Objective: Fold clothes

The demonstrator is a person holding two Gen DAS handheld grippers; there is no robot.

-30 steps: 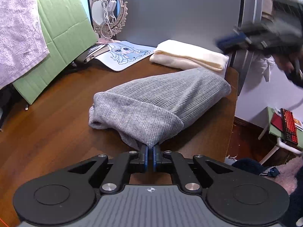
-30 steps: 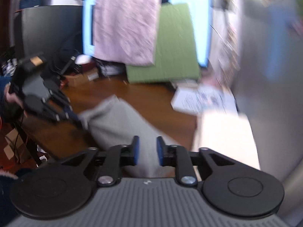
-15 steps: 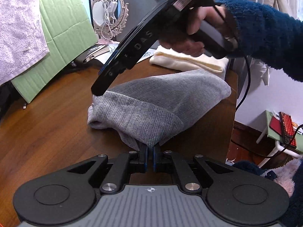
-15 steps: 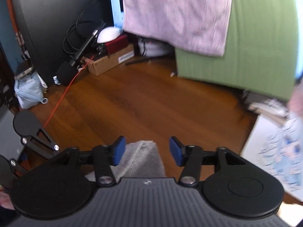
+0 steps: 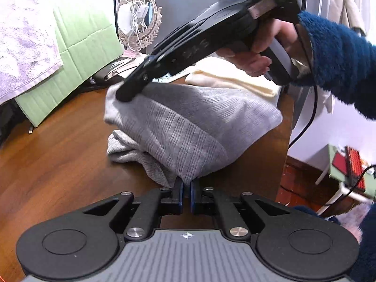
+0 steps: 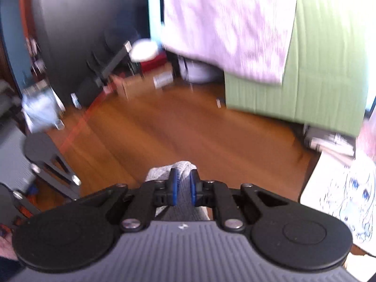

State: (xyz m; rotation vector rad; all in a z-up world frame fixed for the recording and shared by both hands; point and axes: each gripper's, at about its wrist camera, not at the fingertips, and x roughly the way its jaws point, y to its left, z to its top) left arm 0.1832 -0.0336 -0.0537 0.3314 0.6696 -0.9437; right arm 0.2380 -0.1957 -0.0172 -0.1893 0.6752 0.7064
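Sweater (image 5: 188,127), grey ribbed knit, is pinched at two places by both sets of fingers. Left gripper (image 5: 185,193): fingers nearly together, clamped on the near corner of the sweater at the front edge of the desk (image 5: 58,164). Right gripper (image 6: 184,188): its jaws have just been closing, now narrow, with a bunch of grey fabric between the blue pads; in the left wrist view its tips (image 5: 127,94) bite the far left corner of the sweater, and that corner looks lifted off the wood.

Between the two grips the sweater lies in a rough folded mound in the middle of the brown desk, with a lower layer sticking out at left under the top one.

A hand (image 5: 256,54) in a blue fleecy sleeve (image 5: 340,63) holds the right gripper's handle, reaching in from the right above the sweater.

Behind the sweater, a folded cream cloth (image 5: 235,82) lies at the far right of the desk. A printed mat (image 6: 340,202) with a cartoon face sits near it. A green board (image 5: 77,56) leans at the back left, with a pale towel (image 5: 23,47) draped over it. A round white mirror (image 5: 138,21) stands behind. Right wrist view is motion-blurred.
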